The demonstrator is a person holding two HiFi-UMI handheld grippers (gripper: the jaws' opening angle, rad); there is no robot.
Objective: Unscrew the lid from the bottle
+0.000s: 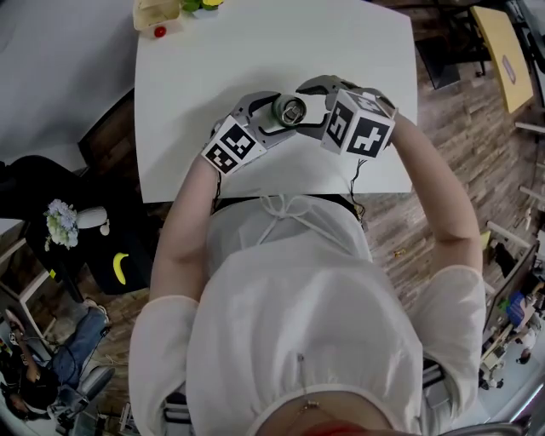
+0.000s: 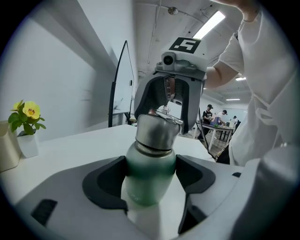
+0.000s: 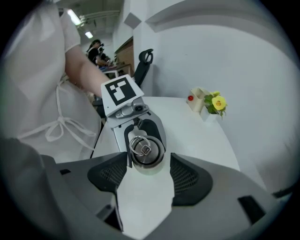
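Observation:
A green bottle (image 2: 149,176) with a steel lid (image 2: 157,131) is held above the white table (image 1: 204,77). My left gripper (image 2: 150,180) is shut on the bottle's green body, with both pads pressing its sides. In the head view the lid (image 1: 289,109) points up at the camera between the two grippers. My right gripper (image 3: 147,165) faces the lid (image 3: 146,150) end-on, so I see its ring handle on top. Its jaws stand on either side of the lid, with a small gap showing at the right pad. The left gripper (image 1: 274,117) and the right gripper (image 1: 308,109) meet over the table's near half.
A cream container (image 1: 156,15) with a red dot and a small pot of yellow flowers (image 3: 216,102) stand at the table's far left corner. The table's near edge (image 1: 255,192) is close to the person's body. A dark chair (image 1: 111,128) stands left of the table.

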